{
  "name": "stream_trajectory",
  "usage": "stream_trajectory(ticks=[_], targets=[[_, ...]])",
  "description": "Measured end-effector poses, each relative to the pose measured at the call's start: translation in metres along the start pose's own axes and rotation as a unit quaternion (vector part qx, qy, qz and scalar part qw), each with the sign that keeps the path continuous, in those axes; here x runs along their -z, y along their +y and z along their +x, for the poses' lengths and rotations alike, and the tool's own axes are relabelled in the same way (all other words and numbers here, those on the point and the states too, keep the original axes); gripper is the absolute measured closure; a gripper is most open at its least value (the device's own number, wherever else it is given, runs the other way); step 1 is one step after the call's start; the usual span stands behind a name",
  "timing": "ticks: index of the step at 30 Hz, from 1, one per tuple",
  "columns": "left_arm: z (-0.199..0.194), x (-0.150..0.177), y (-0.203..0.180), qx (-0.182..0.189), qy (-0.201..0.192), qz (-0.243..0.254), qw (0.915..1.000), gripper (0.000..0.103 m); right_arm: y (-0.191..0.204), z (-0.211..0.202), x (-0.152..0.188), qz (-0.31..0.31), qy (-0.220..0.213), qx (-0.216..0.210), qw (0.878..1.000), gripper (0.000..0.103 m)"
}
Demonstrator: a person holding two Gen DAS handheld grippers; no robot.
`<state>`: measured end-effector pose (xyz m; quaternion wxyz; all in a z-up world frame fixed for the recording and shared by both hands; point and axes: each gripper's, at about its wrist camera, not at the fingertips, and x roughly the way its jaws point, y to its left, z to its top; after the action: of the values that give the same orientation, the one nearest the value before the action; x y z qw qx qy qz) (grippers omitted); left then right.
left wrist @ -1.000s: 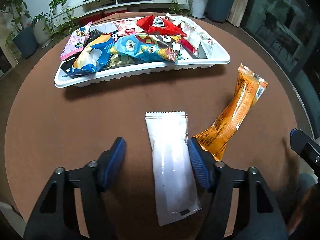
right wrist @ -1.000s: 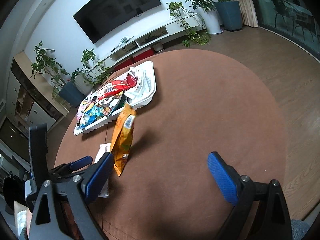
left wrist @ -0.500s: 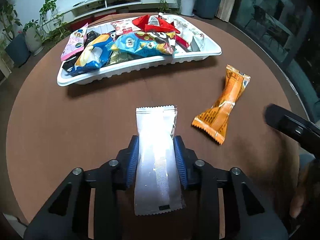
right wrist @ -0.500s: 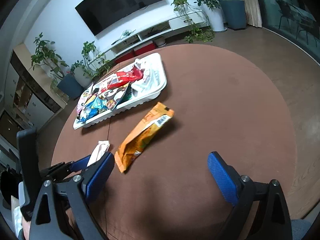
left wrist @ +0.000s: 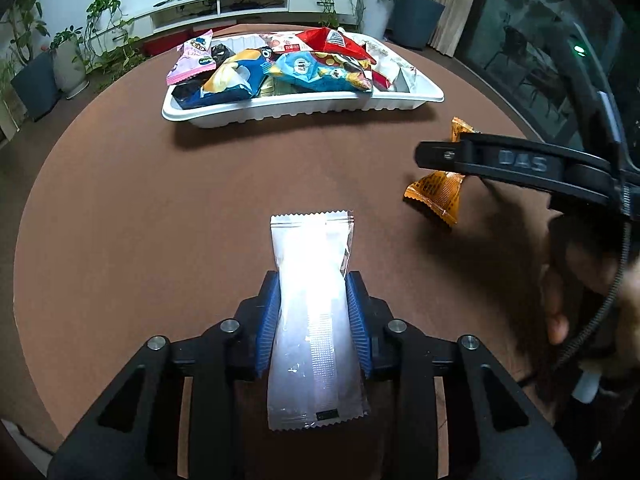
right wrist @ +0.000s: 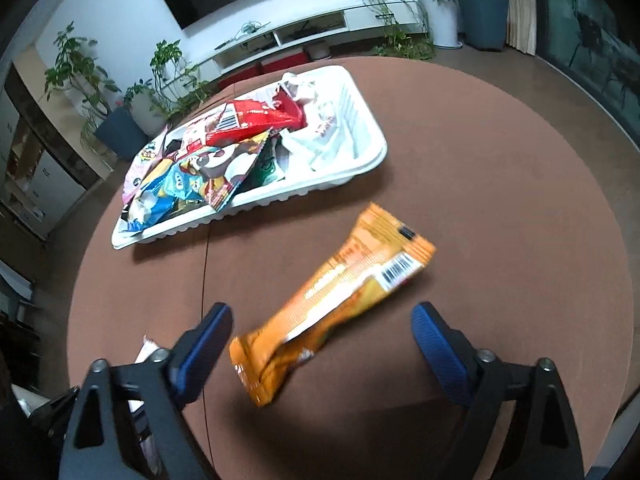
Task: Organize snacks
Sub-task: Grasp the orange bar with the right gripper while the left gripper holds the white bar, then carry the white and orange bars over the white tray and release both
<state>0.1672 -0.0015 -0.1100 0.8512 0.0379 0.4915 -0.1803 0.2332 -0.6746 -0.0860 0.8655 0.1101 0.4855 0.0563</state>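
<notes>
My left gripper [left wrist: 313, 312] pinches a white snack packet [left wrist: 314, 320] between its blue pads, one pressed against each long edge, with the packet's crimped top pointing to twelve o'clock above the round brown table [left wrist: 120, 208]. My right gripper [right wrist: 322, 344] is spread wide, its fingers either side of an orange snack packet [right wrist: 332, 300] that lies on the table slanting toward one o'clock, barcode end farthest from me; it looks blurred, so I cannot tell whether either pad touches it. At twelve o'clock in the left view sits the white ribbed tray [left wrist: 304, 108], heaped with snack bags in pink, blue, red and white. The orange packet is near the tray's right end.
</notes>
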Motion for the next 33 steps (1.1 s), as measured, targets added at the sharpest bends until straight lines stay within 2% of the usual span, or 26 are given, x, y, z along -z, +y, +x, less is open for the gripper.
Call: stream_trajectory(ticks=[2, 6, 9, 14, 18, 22, 27, 33], targets=[[-0.002, 0.002, 0.001, 0.004, -0.002, -0.003, 1.0, 0.072, 0.008, 0.003, -0.001, -0.02, 0.001, 0.012, 1.0, 0.022], [-0.004, 0.004, 0.003, 0.009, -0.007, -0.01, 0.9999, 0.072, 0.021, 0.004, 0.004, -0.057, 0.002, 0.02, 0.998, 0.029], [-0.006, 0.007, 0.005, 0.013, -0.01, -0.015, 0.9998, 0.072, 0.026, 0.002, 0.011, -0.08, 0.0, 0.019, 0.997, 0.042], [-0.007, 0.009, 0.005, 0.017, -0.014, -0.019, 0.9996, 0.072, 0.022, 0.001, 0.009, -0.095, -0.002, 0.025, 0.995, 0.068], [-0.009, 0.011, 0.005, 0.022, -0.017, -0.02, 0.9994, 0.072, 0.01, 0.003, -0.002, -0.077, 0.004, 0.005, 0.997, 0.072], [-0.008, 0.011, 0.006, 0.028, -0.019, -0.025, 0.9991, 0.072, 0.009, 0.003, -0.004, -0.082, 0.008, 0.004, 0.997, 0.073], [-0.006, 0.01, 0.009, 0.037, -0.027, -0.036, 0.9983, 0.074, 0.006, -0.005, 0.005, -0.084, 0.015, -0.012, 0.996, 0.075], [-0.007, 0.01, 0.01, 0.037, -0.036, -0.044, 0.9977, 0.078, -0.006, -0.026, 0.025, -0.06, 0.017, -0.046, 0.997, 0.076]])
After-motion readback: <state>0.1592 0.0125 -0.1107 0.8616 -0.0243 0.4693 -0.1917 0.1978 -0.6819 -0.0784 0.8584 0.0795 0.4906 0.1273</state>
